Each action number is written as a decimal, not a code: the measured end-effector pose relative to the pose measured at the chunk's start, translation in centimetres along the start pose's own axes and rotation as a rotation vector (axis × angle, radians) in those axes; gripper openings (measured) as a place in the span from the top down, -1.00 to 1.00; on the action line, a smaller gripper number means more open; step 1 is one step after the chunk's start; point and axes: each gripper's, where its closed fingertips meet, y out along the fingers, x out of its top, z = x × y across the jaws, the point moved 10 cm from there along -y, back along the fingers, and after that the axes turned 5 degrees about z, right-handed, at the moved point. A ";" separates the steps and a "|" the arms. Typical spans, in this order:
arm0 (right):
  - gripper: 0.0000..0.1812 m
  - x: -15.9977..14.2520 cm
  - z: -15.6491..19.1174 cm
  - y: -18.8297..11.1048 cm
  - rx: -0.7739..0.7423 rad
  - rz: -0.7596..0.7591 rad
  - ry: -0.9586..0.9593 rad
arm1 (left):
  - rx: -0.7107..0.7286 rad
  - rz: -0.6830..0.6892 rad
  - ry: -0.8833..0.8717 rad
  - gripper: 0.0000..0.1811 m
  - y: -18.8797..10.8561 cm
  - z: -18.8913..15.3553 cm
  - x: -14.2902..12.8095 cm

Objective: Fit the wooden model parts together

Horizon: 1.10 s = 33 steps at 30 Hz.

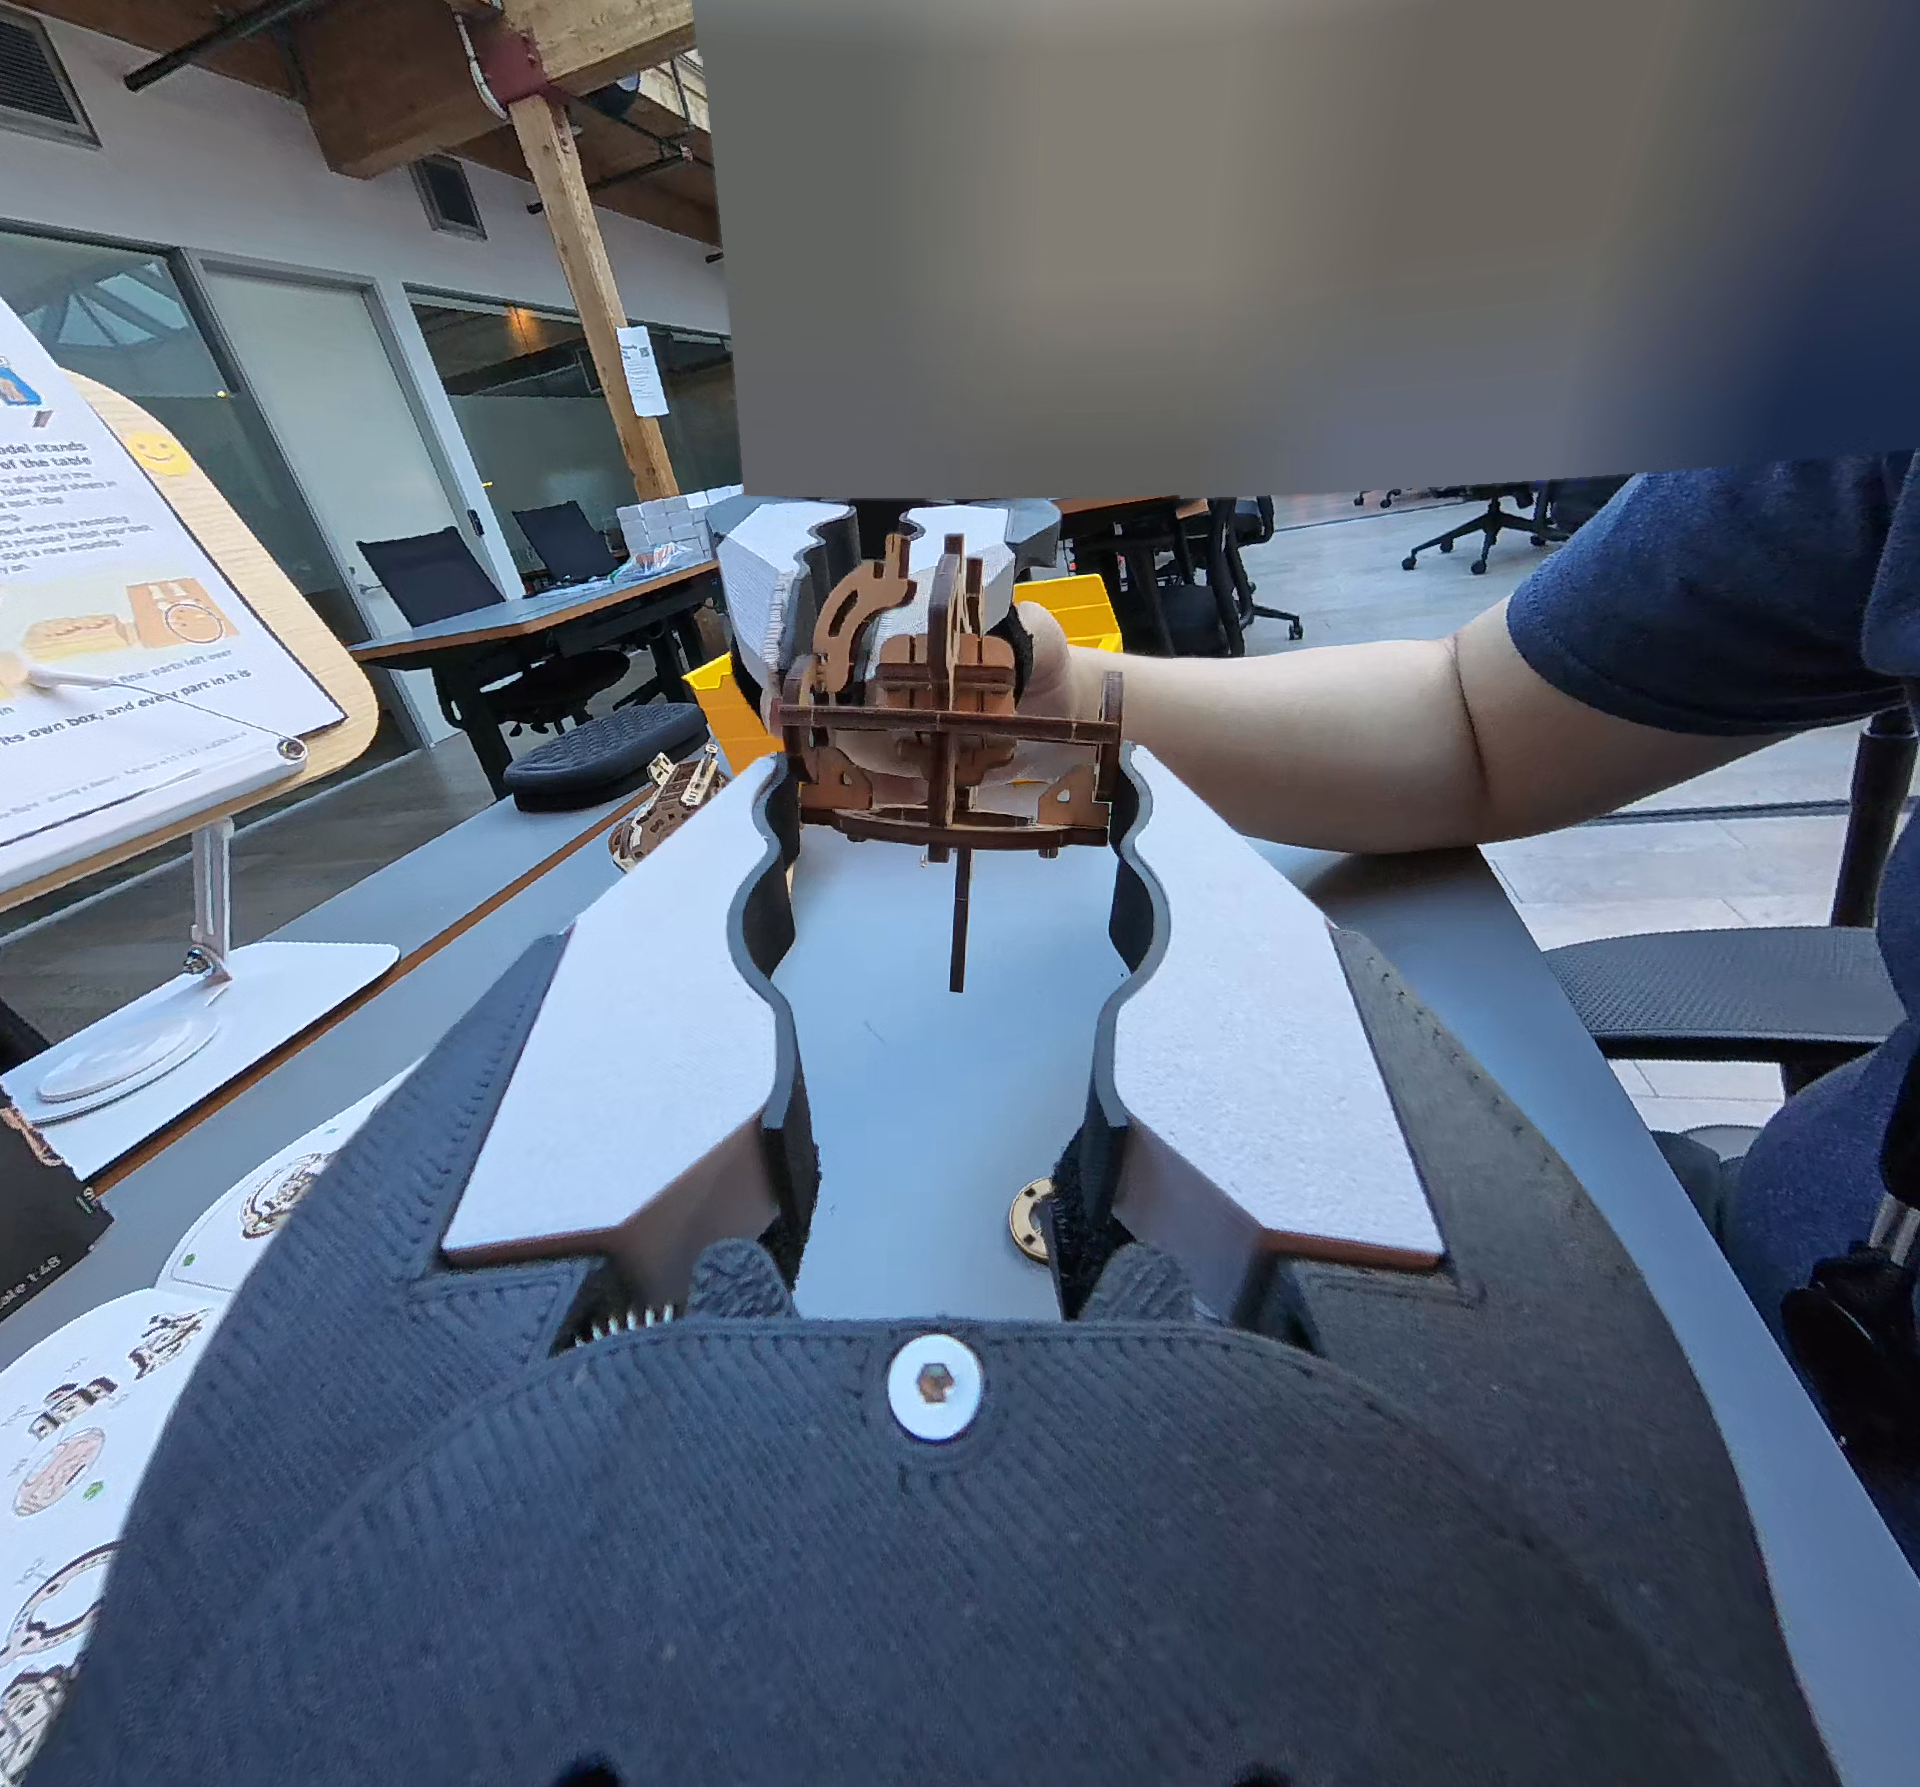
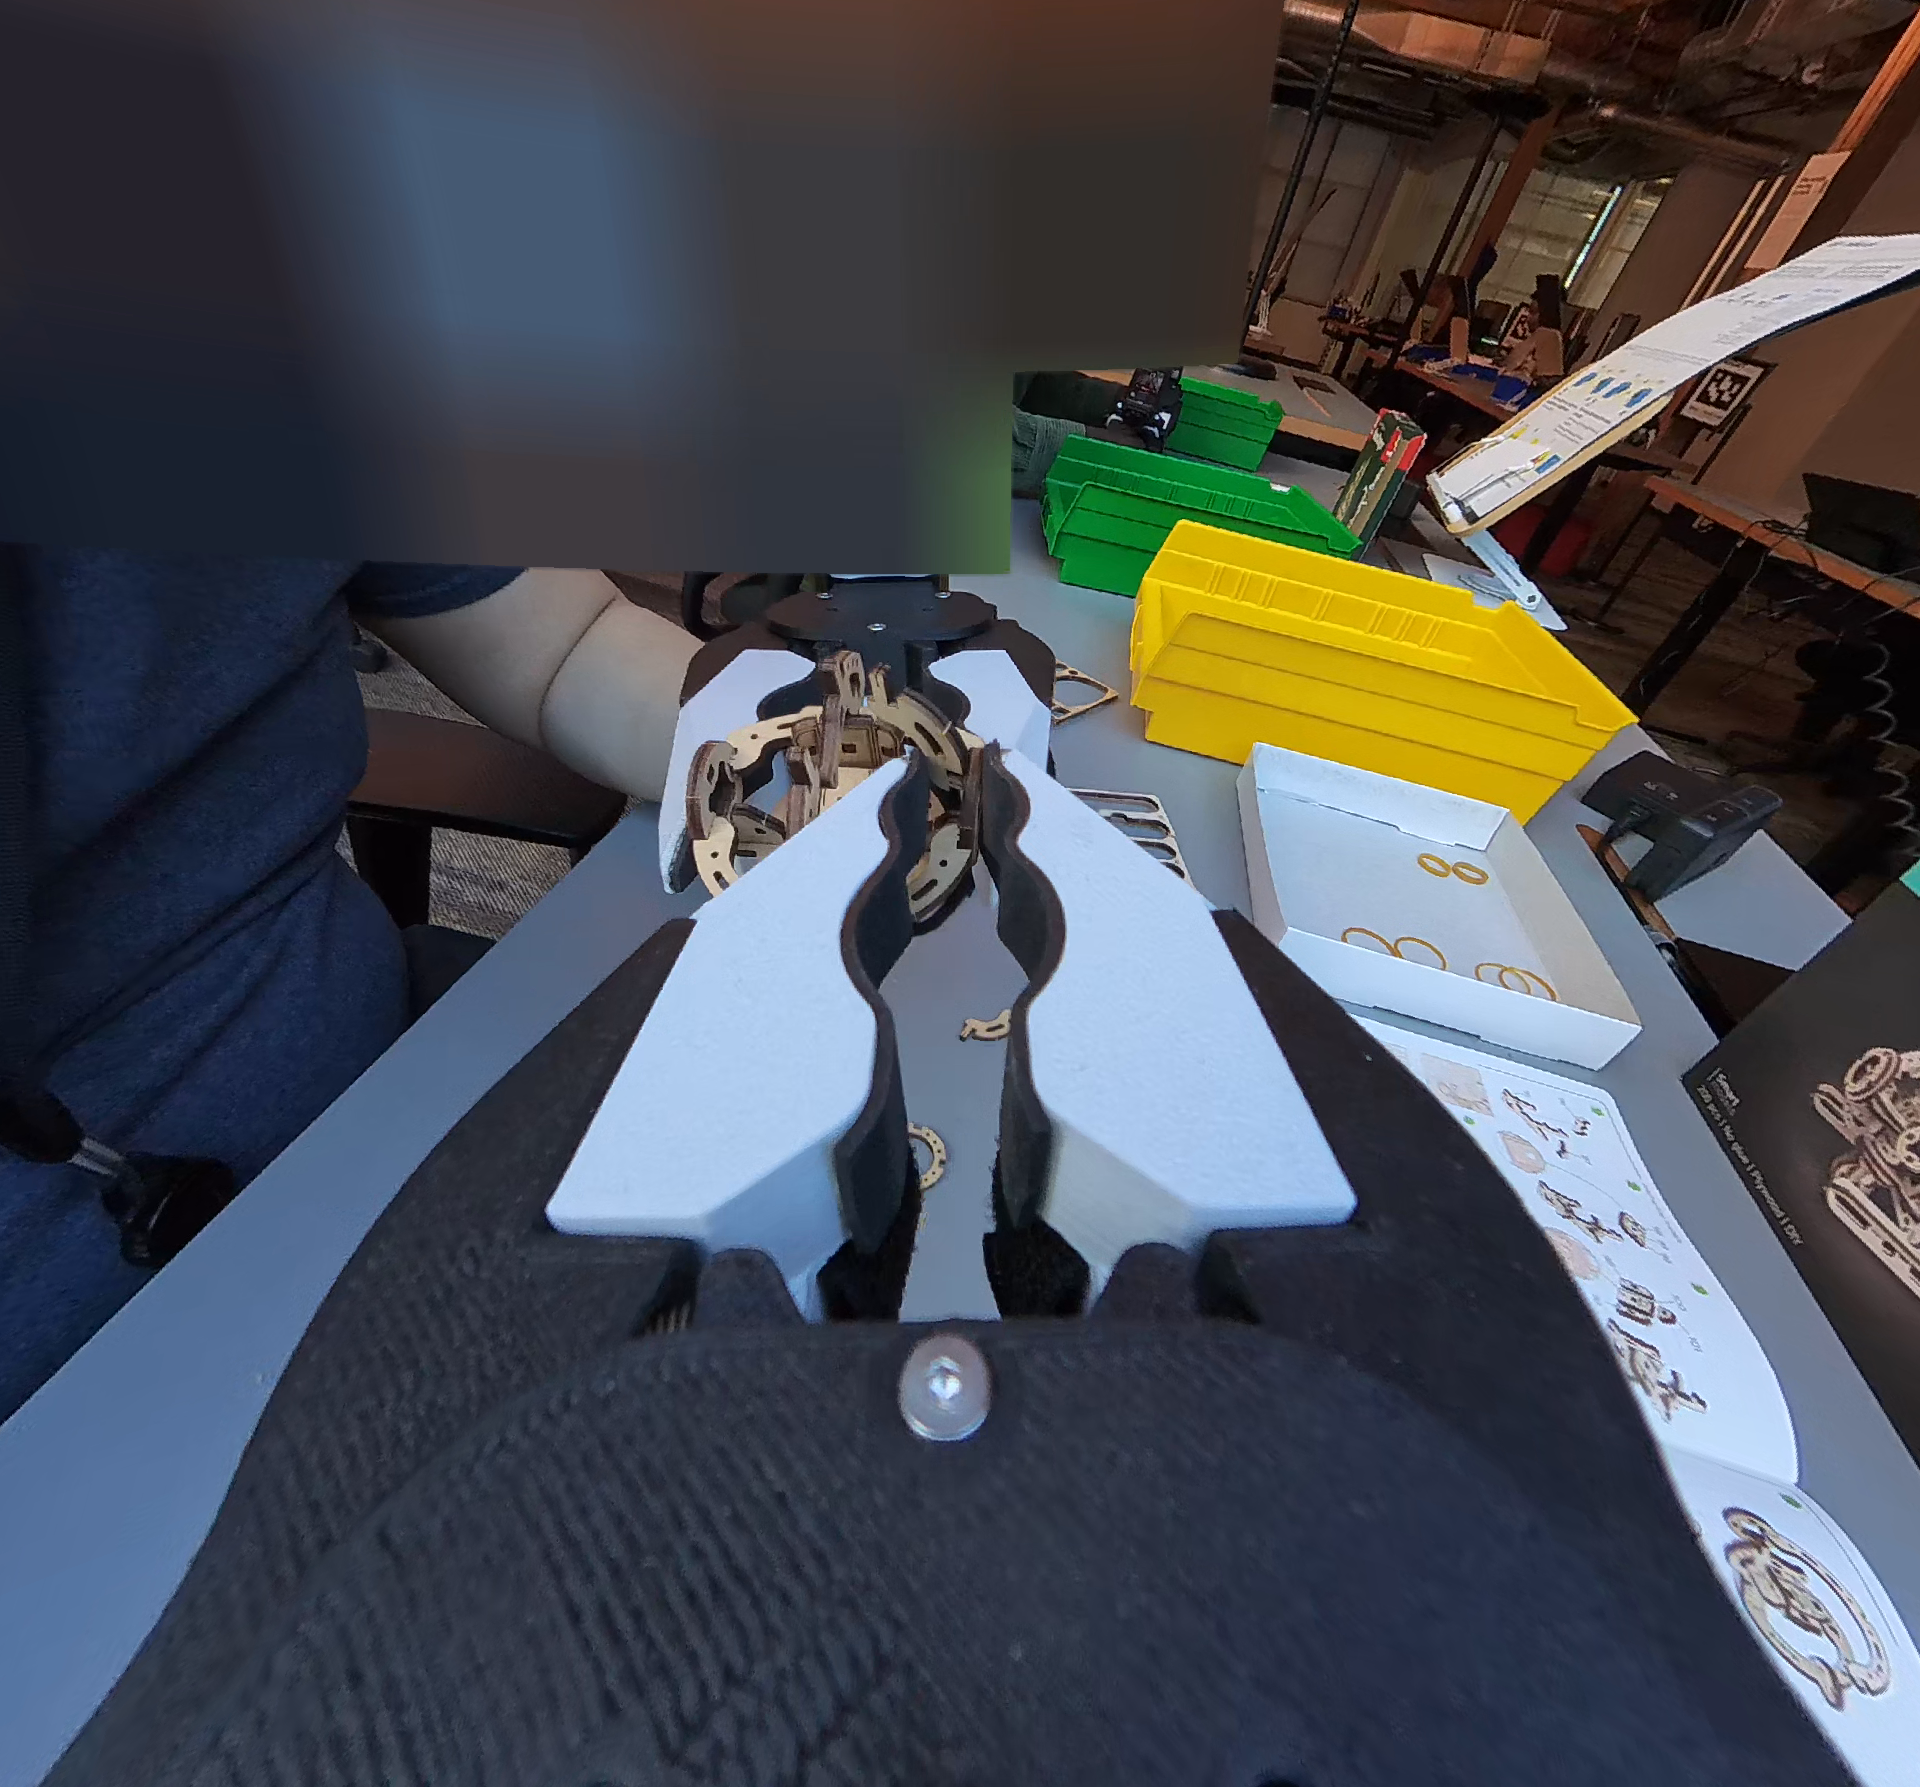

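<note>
My left tongs [image 1: 951, 781] grip the wooden model assembly [image 1: 940, 750] across its width, fingertips pressed on both ends of the flat cross-frame, held above the grey desk [image 1: 935, 1093]. A thin wooden stick [image 1: 958, 916] hangs straight down from the model's underside, not touching the desk as far as I can tell. My right tongs [image 2: 951, 771] come at it from the opposite side, narrowed to a slim gap and pinching a curved wooden ring piece [image 2: 940, 864] at the model's near edge; in the left wrist view they sit right behind the model [image 1: 883, 574].

Key relation: the two tongs face each other head-on with the model between them, its long axis running across my left fingers, so the right piece goes in along the line straight toward my left tongs. Right is the moving one, I judge; left just braces.

Loose bits on the desk below: a small ring part [image 2: 928, 1155] and a tiny curly part [image 2: 987, 1028]. Off right: yellow bin [image 2: 1371, 677], white tray [image 2: 1288, 864] with rubber bands [image 2: 1449, 870], instruction sheet [image 2: 1590, 1249].

Risk: thin plywood tabs may snap if pushed skewed.
</note>
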 end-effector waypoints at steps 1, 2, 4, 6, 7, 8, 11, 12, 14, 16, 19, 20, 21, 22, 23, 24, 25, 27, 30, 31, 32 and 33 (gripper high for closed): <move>0.92 0.1 0.0 0.0 -0.004 0.006 -0.006 | -0.003 -0.001 -0.002 0.35 0.0 0.0 0.0; 0.92 0.2 0.1 0.0 -0.004 0.005 -0.010 | -0.007 -0.007 -0.003 0.36 -0.1 0.0 0.0; 0.91 0.3 0.1 0.0 0.002 0.004 -0.009 | -0.017 -0.023 -0.010 0.36 -0.1 0.0 0.1; 0.92 0.3 0.2 0.0 0.008 0.000 -0.008 | -0.035 -0.038 -0.030 0.35 -0.1 0.0 0.1; 0.92 0.4 0.2 0.0 0.012 -0.002 -0.007 | -0.044 -0.046 -0.041 0.36 -0.1 0.0 0.1; 0.91 0.4 0.2 0.0 0.013 -0.003 -0.007 | -0.054 -0.052 -0.053 0.36 -0.1 0.0 0.1; 0.91 0.5 0.3 -0.1 0.026 -0.013 -0.007 | -0.090 -0.079 -0.094 0.35 -0.2 0.0 0.2; 0.90 0.5 0.4 -0.1 0.031 -0.017 -0.006 | -0.102 -0.088 -0.107 0.36 -0.2 -0.1 0.3; 0.90 0.6 0.4 -0.1 0.040 -0.023 0.000 | -0.120 -0.100 -0.127 0.36 -0.2 -0.1 0.3; 0.90 0.6 0.4 -0.1 0.047 -0.032 0.009 | -0.127 -0.107 -0.134 0.36 -0.2 -0.1 0.3; 0.90 0.4 0.3 0.0 0.057 -0.054 0.028 | -0.124 -0.116 -0.134 0.36 -0.2 -0.1 0.3; 0.90 0.4 0.3 0.0 0.061 -0.064 0.035 | -0.122 -0.120 -0.132 0.36 -0.2 -0.1 0.4; 0.90 0.4 0.3 0.0 0.066 -0.074 0.043 | -0.119 -0.124 -0.128 0.36 -0.2 -0.2 0.4; 0.90 0.3 0.3 0.1 0.070 -0.082 0.052 | -0.113 -0.125 -0.122 0.36 -0.2 -0.2 0.4; 0.90 0.2 0.2 0.1 0.074 -0.089 0.059 | -0.106 -0.123 -0.112 0.36 -0.2 -0.2 0.4; 0.90 0.2 0.2 0.1 0.077 -0.096 0.065 | -0.097 -0.121 -0.100 0.36 -0.2 -0.3 0.4; 0.90 0.1 0.2 0.1 0.082 -0.103 0.071 | -0.088 -0.118 -0.085 0.36 -0.2 -0.3 0.4; 0.90 0.1 0.2 0.2 0.096 -0.121 0.088 | -0.076 -0.116 -0.065 0.36 -0.2 -0.4 0.4; 0.90 -0.1 0.1 0.2 0.110 -0.146 0.109 | -0.070 -0.117 -0.057 0.36 -0.2 -0.4 0.4; 0.90 -0.2 0.0 0.3 0.113 -0.153 0.115 | -0.065 -0.115 -0.051 0.36 -0.2 -0.4 0.4; 0.89 -0.2 0.0 0.3 0.119 -0.160 0.122 | -0.064 -0.114 -0.047 0.36 -0.2 -0.5 0.4; 0.89 -0.3 0.0 0.3 0.123 -0.166 0.126 | -0.065 -0.115 -0.048 0.36 -0.2 -0.5 0.5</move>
